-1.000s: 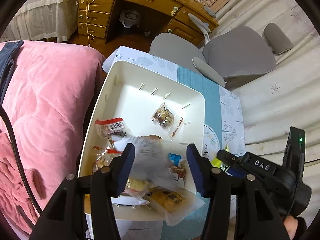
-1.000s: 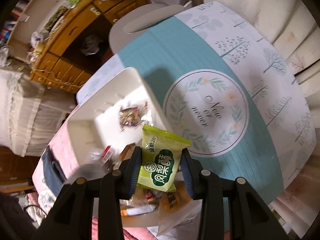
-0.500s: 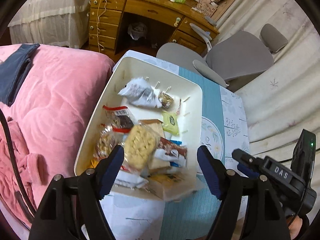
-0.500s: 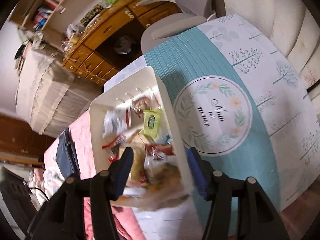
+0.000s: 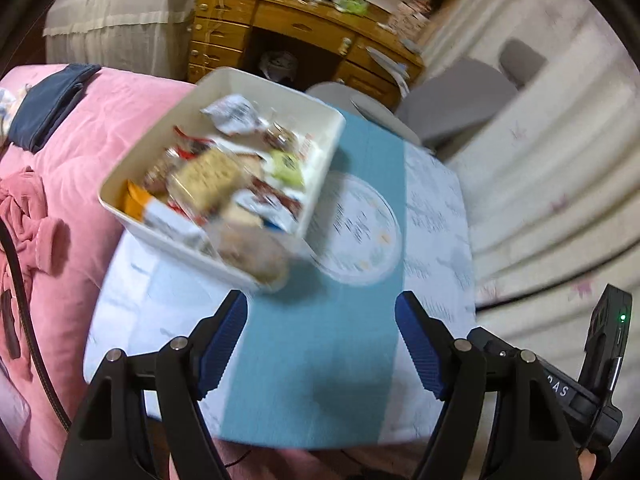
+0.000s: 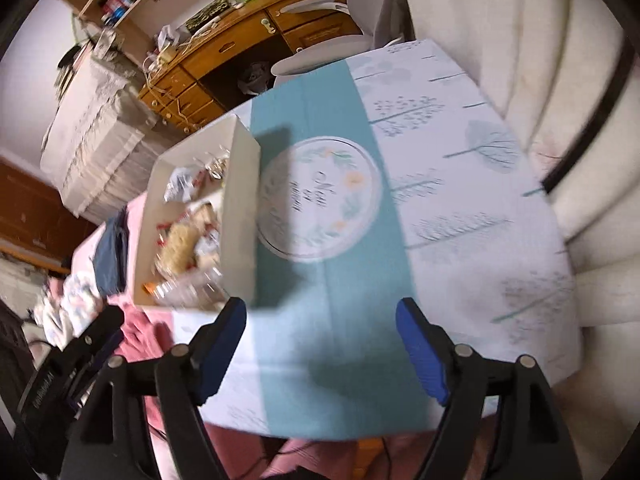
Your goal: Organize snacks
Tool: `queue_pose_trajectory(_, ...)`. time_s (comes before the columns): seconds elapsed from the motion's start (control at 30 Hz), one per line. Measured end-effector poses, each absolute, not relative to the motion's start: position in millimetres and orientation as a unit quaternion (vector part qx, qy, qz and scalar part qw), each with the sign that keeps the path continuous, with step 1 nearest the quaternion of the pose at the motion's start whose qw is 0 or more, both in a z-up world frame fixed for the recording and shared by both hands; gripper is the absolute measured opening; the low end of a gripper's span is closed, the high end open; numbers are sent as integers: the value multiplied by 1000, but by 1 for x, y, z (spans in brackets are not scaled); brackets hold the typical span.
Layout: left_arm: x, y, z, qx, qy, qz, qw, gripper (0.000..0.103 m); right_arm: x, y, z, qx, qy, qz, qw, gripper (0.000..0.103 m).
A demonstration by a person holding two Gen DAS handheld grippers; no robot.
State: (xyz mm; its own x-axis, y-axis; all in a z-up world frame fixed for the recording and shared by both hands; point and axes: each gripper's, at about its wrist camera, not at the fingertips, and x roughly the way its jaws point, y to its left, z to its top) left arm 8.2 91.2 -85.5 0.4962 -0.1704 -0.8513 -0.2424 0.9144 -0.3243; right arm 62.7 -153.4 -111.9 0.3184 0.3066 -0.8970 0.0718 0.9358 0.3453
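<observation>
Both your grippers, left gripper [image 5: 320,330] and right gripper [image 6: 320,336], are spread wide with nothing between the pads, jaws just been opening. They hover over the teal-and-white tablecloth [image 5: 320,360]. Snacks [image 5: 212,178] sit piled in the white bin [image 5: 320,160], on the table's far left edge beside the pink blanket [image 5: 80,160].

Blurry snack packets [image 5: 224,176] heaped in white bin [image 5: 324,160]
</observation>
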Motion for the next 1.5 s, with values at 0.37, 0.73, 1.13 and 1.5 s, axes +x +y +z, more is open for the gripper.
queue_pose_trajectory(0.37,-27,21,-43,-125,505,-19,854,94,-17,-193,-98,108,584,96,799,91)
queue_pose_trajectory(0.73,-55,2,0,-45,473,-7,880,102,-59,-197,-34,100,525,84,841,101)
queue_pose_trajectory(1.13,-70,11,1,-8,458,46,888,102,-80,-175,-27,78,490,68,865,103)
queue_pose_trajectory(1.5,-69,11,5,11,443,57,895,102,-76,-161,-29,70,497,76,861,103)
